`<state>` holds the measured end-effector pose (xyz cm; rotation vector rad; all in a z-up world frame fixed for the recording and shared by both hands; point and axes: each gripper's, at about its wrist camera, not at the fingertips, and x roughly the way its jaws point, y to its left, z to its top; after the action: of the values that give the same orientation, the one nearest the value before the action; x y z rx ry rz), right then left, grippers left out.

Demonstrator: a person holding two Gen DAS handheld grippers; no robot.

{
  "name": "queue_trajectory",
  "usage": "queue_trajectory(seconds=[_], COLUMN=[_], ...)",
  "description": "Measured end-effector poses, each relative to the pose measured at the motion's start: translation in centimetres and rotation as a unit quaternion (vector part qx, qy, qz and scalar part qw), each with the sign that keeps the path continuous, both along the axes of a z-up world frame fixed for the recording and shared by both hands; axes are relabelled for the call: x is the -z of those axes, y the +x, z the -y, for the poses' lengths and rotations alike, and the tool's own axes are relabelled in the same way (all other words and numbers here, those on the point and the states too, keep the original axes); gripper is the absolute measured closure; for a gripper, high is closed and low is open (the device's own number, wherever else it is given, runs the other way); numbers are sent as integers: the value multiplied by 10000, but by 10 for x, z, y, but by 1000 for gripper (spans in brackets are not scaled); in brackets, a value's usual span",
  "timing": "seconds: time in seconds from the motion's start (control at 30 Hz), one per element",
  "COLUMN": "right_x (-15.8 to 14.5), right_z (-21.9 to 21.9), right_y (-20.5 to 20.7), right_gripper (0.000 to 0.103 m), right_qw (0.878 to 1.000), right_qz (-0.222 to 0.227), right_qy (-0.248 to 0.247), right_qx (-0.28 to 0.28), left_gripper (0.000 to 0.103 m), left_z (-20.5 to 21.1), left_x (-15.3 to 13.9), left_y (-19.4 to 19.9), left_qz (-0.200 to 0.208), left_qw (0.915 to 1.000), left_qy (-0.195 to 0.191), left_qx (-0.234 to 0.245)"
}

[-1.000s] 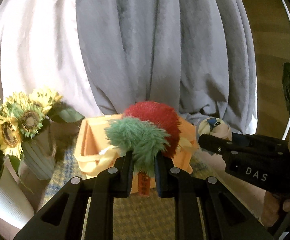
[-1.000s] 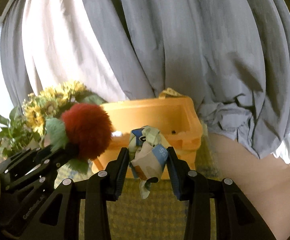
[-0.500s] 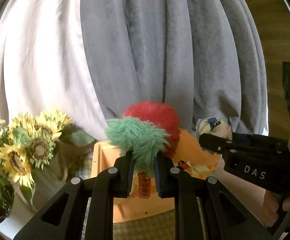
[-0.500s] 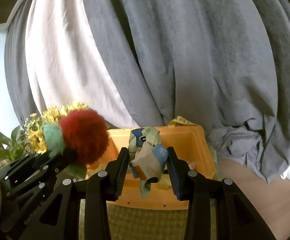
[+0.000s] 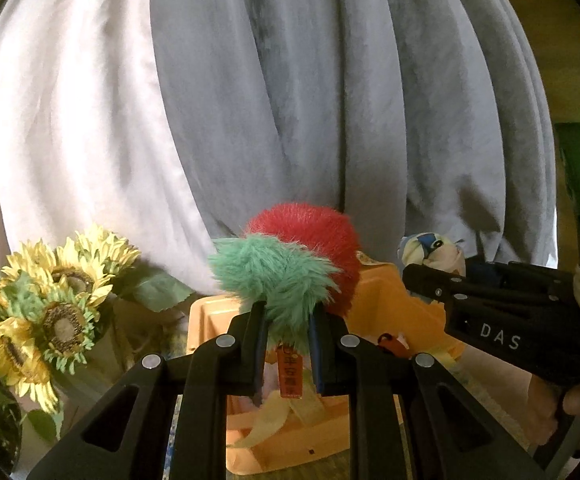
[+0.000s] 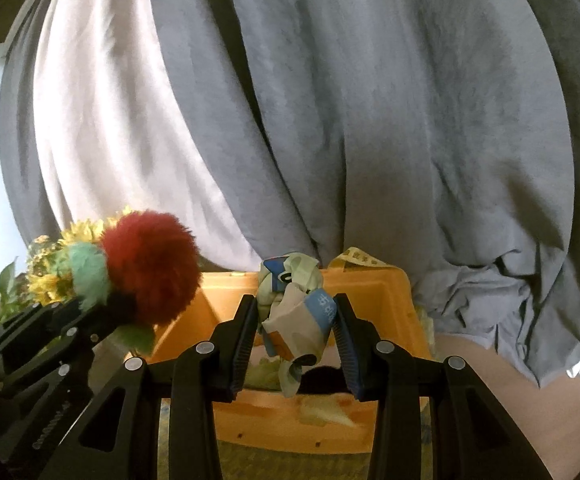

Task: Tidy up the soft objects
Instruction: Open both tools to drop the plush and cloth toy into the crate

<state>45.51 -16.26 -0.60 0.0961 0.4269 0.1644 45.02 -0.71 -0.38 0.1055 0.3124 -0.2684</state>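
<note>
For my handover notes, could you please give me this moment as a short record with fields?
left claw: shut on the pompom, red and green, orange tag hanging below
right claw: shut on the cloth, a knotted printed piece
bin: orange, open, beyond and below both claws, soft pale items inside
sunflowers: left of the bin
curtain: grey and white, behind everything
task stage: both items held above the bin, not yet dropped

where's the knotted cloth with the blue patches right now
The knotted cloth is pinched in the right gripper, centre of the right wrist view, raised in front of the orange bin, right of the red-and-green fluffy toy.
</note>
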Motion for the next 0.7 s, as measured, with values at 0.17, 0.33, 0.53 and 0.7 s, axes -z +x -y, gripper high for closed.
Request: queue_trajectory(seconds=[0.17, 0.33, 0.53, 0.7], right_x=[7, 19, 35, 46], right_z=[5, 8, 12, 18], right_y=[21, 43, 67, 82], right_gripper=[64, 63, 63, 47], right_qw=[9999, 9995, 9985, 9970], right_qz=[-119, -302, -544, -743], right_qy=[-9, -24, -11, 92], right_qx=[38, 65, 97, 210], left_gripper=[84, 84, 80, 67], left_z=[4, 9, 13, 17], left_x=[9, 21, 38, 46], left_y=[22, 46, 68, 77], left_qz=[-129, -316, -585, -647], left_qw=[9999, 9994, 9982, 9977], left_qy=[59, 121, 126, 190], left_qx=[25, 51, 99, 72])
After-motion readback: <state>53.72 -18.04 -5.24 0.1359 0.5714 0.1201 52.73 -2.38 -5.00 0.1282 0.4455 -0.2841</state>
